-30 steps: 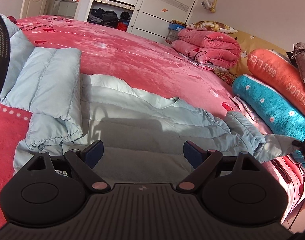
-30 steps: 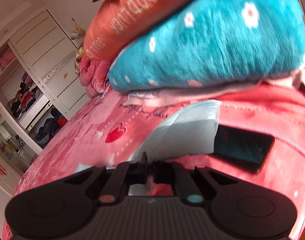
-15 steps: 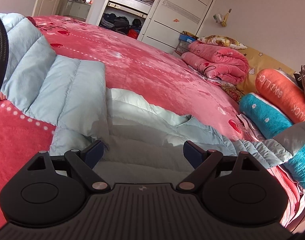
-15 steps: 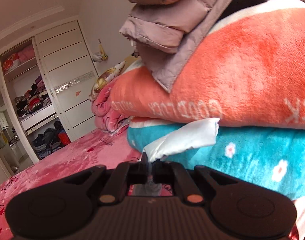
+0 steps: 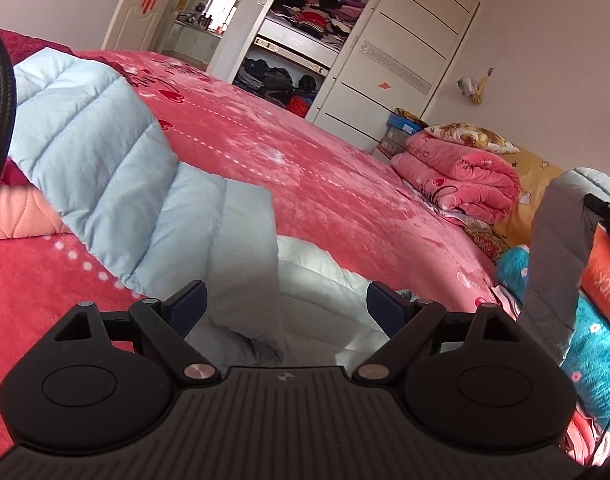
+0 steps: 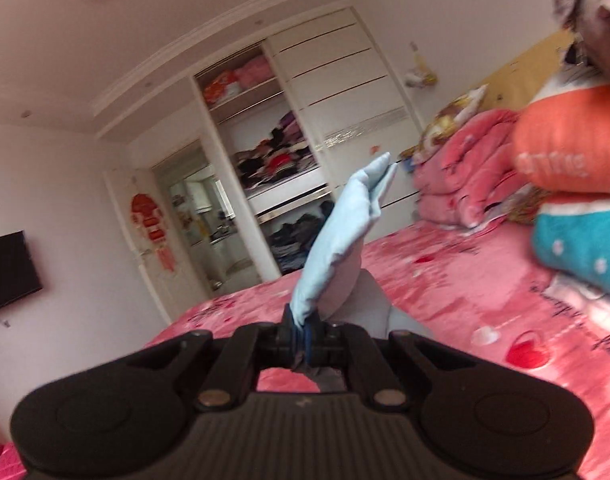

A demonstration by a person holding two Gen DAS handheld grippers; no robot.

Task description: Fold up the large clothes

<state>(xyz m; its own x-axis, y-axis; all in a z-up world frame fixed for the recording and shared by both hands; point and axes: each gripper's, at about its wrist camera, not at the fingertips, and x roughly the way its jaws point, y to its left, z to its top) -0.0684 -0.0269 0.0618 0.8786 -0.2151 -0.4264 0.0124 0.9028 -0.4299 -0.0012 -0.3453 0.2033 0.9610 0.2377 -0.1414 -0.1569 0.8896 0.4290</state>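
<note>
A light blue puffer jacket [image 5: 105,140] lies spread on the pink bed [image 5: 325,184], one sleeve folded across its body. My left gripper [image 5: 287,304] hovers low over the jacket, open, with nothing between its fingers. My right gripper [image 6: 301,334] is shut on the cuff of the other sleeve [image 6: 345,232], which sticks up past the jaws. In the left wrist view that sleeve [image 5: 557,248] hangs lifted at the right edge, rising from the jacket body.
Rolled blankets are stacked along the headboard side: pink [image 5: 461,184], orange [image 6: 573,140] and teal [image 6: 585,244]. An open wardrobe [image 6: 273,184] stands beyond the bed. A wall TV [image 6: 9,272] is on the left. A black cable [image 5: 5,92] crosses the left view's edge.
My right gripper has risen and swung with the sleeve cuff, from low by the teal blanket to facing the wardrobe. The left gripper has shifted slightly toward the folded sleeve, still open.
</note>
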